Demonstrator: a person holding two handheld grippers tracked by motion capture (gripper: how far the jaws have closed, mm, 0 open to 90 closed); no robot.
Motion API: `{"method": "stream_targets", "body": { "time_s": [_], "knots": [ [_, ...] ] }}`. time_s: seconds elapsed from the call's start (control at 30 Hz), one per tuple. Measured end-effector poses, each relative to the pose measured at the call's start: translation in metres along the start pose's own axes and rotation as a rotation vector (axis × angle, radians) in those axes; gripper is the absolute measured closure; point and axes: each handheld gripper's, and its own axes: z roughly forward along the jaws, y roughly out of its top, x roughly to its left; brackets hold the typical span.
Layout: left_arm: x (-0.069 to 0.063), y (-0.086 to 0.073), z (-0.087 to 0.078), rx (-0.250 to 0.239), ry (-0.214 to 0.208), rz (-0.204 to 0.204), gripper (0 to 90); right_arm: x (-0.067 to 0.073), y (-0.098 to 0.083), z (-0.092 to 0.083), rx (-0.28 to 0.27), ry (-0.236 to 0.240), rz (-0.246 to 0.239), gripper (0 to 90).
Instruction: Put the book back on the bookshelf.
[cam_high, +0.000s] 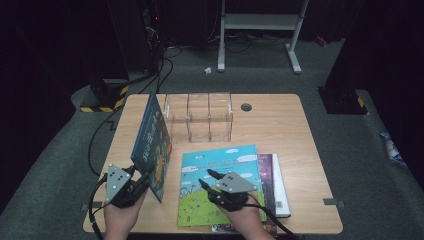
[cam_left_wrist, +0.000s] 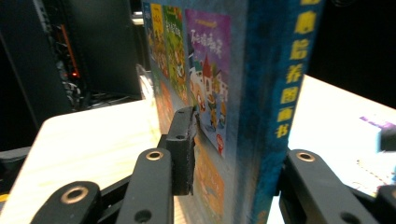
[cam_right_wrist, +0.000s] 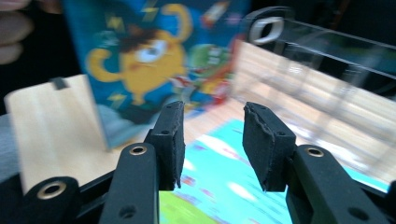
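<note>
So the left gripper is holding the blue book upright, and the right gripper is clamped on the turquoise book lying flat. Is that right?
Not quite. The right gripper is open, with nothing between its jaws, as the right gripper view shows; it hovers over the turquoise book. The left gripper does hold the blue book upright.

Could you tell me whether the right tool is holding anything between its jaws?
No, the right tool has nothing between its jaws: they stand apart above the light-blue book lying flat on the table.

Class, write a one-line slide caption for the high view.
Left gripper holds a blue book upright by the clear rack; right gripper hovers open over stacked books.
</note>
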Motion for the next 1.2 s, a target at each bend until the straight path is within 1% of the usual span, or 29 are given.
{"method": "stream_targets", "body": {
  "time_s": [0.07,0.1,0.13,0.17,0.2,0.27,0.33,0.37,0.4,0.43,0.47,0.5,0.57,0.6,0.63,0.67,0.73,0.77,0.8,0.83,0.9,0.93,0.97,1.0,1.03,1.07,1.1,1.2],
  "knots": [
    [0.001,0.001,-0.002,-0.005,0.013,-0.001,65.7,-0.014,-0.002,-0.015,0.006,-0.045,0.0,58.1],
    [0.001,0.001,-0.002,-0.005,0.013,-0.001,65.8,-0.014,-0.002,-0.015,0.006,-0.045,0.0,58.1],
    [0.001,0.002,-0.003,0.0,0.018,-0.003,66.4,-0.027,-0.005,-0.03,0.005,-0.095,0.004,58.1],
    [0.001,0.002,-0.003,0.0,0.018,-0.003,66.7,-0.027,-0.005,-0.03,0.005,-0.095,0.004,58.1],
    [-0.002,0.003,-0.003,0.006,0.045,0.019,66.8,-0.042,-0.01,-0.044,0.002,-0.13,0.029,58.1],
    [-0.003,0.004,-0.002,0.018,0.057,0.019,67.2,-0.055,-0.017,-0.057,0.001,-0.178,0.043,58.1],
    [-0.004,0.005,-0.002,0.023,0.058,0.023,67.8,-0.066,-0.025,-0.069,0.004,-0.221,0.06,58.0],
    [-0.005,0.005,-0.002,0.027,0.069,0.023,68.1,-0.071,-0.029,-0.075,0.003,-0.241,0.066,58.0],
    [-0.005,0.005,-0.002,0.027,0.069,0.023,68.3,-0.071,-0.029,-0.075,0.003,-0.241,0.066,58.0],
    [-0.005,0.005,-0.002,0.028,0.07,0.023,68.3,-0.077,-0.034,-0.08,0.004,-0.259,0.075,58.0],
    [-0.006,0.005,-0.002,0.026,0.065,0.013,68.4,-0.088,-0.043,-0.089,0.007,-0.288,0.102,58.0],
    [-0.006,0.005,-0.002,0.026,0.065,0.013,68.5,-0.088,-0.043,-0.089,0.007,-0.288,0.102,58.0],
    [-0.005,0.005,-0.002,0.02,0.051,-0.004,68.5,-0.097,-0.052,-0.096,0.018,-0.316,0.122,58.0],
    [-0.006,0.004,-0.001,0.014,0.042,-0.019,68.3,-0.104,-0.06,-0.102,0.021,-0.338,0.138,58.0],
    [-0.006,0.003,-0.001,0.004,0.044,-0.021,68.3,-0.107,-0.064,-0.104,0.016,-0.349,0.146,58.0],
    [-0.006,0.003,-0.001,0.004,0.044,-0.021,68.5,-0.107,-0.064,-0.104,0.016,-0.349,0.146,58.0],
    [-0.007,0.001,-0.001,-0.021,0.042,-0.033,68.6,-0.112,-0.07,-0.109,0.011,-0.36,0.161,58.0],
    [-0.007,0.0,-0.001,-0.017,0.041,-0.056,68.9,-0.116,-0.075,-0.111,0.015,-0.368,0.16,57.9],
    [-0.007,0.0,-0.001,-0.017,0.041,-0.056,69.3,-0.117,-0.079,-0.112,0.014,-0.369,0.161,57.9],
    [-0.007,0.001,-0.001,-0.007,0.055,-0.063,69.7,-0.118,-0.082,-0.112,0.012,-0.371,0.165,57.9],
    [-0.007,0.003,-0.001,0.008,0.074,-0.052,70.3,-0.121,-0.087,-0.115,0.014,-0.372,0.185,57.8],
    [-0.007,0.003,-0.001,0.008,0.074,-0.052,70.6,-0.121,-0.087,-0.115,0.014,-0.372,0.185,57.8],
    [-0.007,0.005,-0.001,0.018,0.079,-0.043,71.2,-0.126,-0.09,-0.119,0.006,-0.382,0.209,57.8],
    [-0.006,0.006,-0.001,0.026,0.084,-0.041,71.2,-0.126,-0.09,-0.119,0.006,-0.382,0.209,57.8],
    [-0.005,0.007,-0.001,0.031,0.092,-0.037,73.5,-0.129,-0.092,-0.123,0.002,-0.386,0.222,57.8],
    [-0.004,0.008,-0.001,0.037,0.096,-0.039,74.7,-0.13,-0.093,-0.124,0.002,-0.389,0.226,57.7],
    [-0.002,0.009,0.0,0.044,0.101,-0.029,75.8,-0.131,-0.094,-0.124,0.005,-0.388,0.231,57.7],
    [0.0,0.011,0.001,0.046,0.101,-0.02,77.6,-0.131,-0.096,-0.124,0.009,-0.389,0.237,57.7]
  ]
}}
